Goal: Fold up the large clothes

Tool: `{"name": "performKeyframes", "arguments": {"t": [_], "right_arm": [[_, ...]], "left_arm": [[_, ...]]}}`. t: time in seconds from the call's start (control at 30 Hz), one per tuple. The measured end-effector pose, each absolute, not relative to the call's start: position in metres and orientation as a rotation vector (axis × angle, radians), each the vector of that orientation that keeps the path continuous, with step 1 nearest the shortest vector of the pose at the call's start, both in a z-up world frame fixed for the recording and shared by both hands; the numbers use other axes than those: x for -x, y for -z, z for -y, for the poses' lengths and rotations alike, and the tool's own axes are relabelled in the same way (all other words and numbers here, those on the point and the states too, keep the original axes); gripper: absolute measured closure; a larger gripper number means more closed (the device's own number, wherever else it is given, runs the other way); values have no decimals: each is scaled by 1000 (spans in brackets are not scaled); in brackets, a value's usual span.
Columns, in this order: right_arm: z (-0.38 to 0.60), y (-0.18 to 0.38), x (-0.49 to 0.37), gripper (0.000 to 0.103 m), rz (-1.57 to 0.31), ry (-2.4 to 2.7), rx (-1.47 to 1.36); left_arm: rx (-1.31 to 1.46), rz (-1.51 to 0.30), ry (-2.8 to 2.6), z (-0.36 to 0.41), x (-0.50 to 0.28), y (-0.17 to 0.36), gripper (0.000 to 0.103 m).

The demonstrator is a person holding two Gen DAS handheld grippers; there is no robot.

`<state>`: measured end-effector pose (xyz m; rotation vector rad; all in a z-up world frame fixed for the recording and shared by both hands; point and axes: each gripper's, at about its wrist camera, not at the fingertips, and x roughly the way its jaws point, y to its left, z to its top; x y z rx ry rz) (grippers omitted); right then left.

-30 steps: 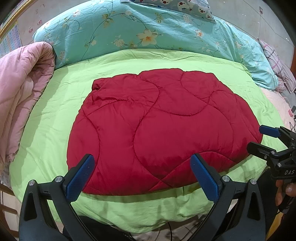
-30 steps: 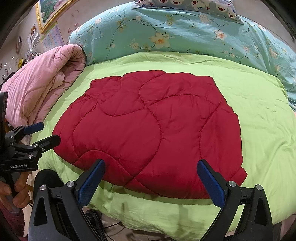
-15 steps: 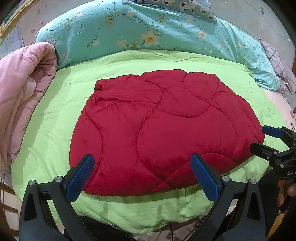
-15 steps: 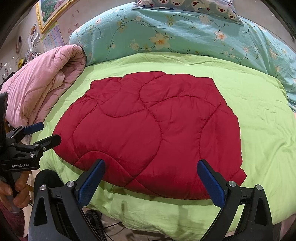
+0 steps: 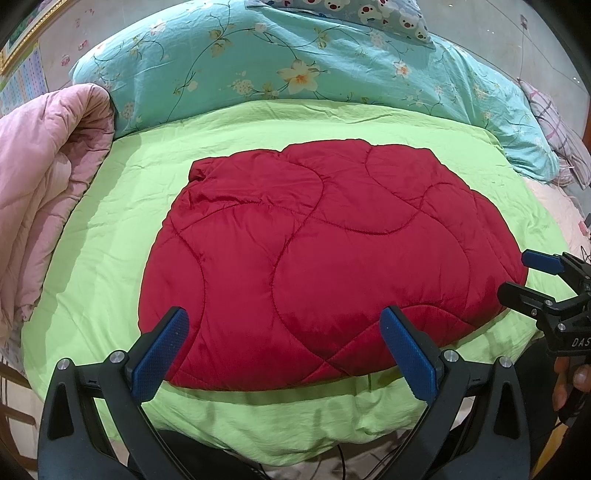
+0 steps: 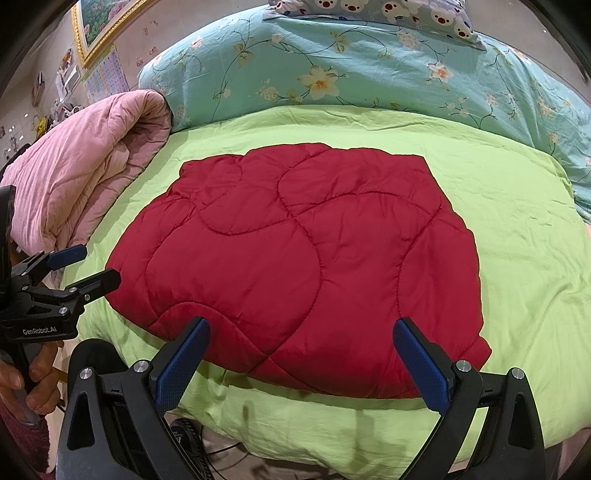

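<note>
A red quilted garment (image 5: 325,258) lies flat in a folded bundle on the lime-green bedsheet (image 5: 110,221); it also shows in the right wrist view (image 6: 306,266). My left gripper (image 5: 284,347) is open and empty, hovering above the garment's near edge. My right gripper (image 6: 303,354) is open and empty, also above the near edge. The right gripper shows at the right of the left wrist view (image 5: 524,275). The left gripper shows at the left of the right wrist view (image 6: 88,264). Neither touches the garment.
A rolled pink quilt (image 5: 40,192) lies at the left side of the bed. A turquoise floral duvet (image 5: 295,70) is piled at the head, with a bear-print pillow (image 6: 388,14) behind. Cables (image 6: 207,443) lie on the floor below the near bed edge.
Both grippers have stayed open and almost still. The left wrist view has shifted slightly, so the garment sits a little further right and lower.
</note>
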<state>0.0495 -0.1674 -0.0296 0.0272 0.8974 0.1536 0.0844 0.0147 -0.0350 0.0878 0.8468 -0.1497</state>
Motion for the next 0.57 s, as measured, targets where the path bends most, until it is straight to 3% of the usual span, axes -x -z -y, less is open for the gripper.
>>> {"name": "performKeyframes", "arguments": {"t": [0.57], "right_arm": [[169, 31, -55, 3, -895, -158, -31]], "left_arm": [[-77, -856, 145, -15, -89, 36, 0]]}}
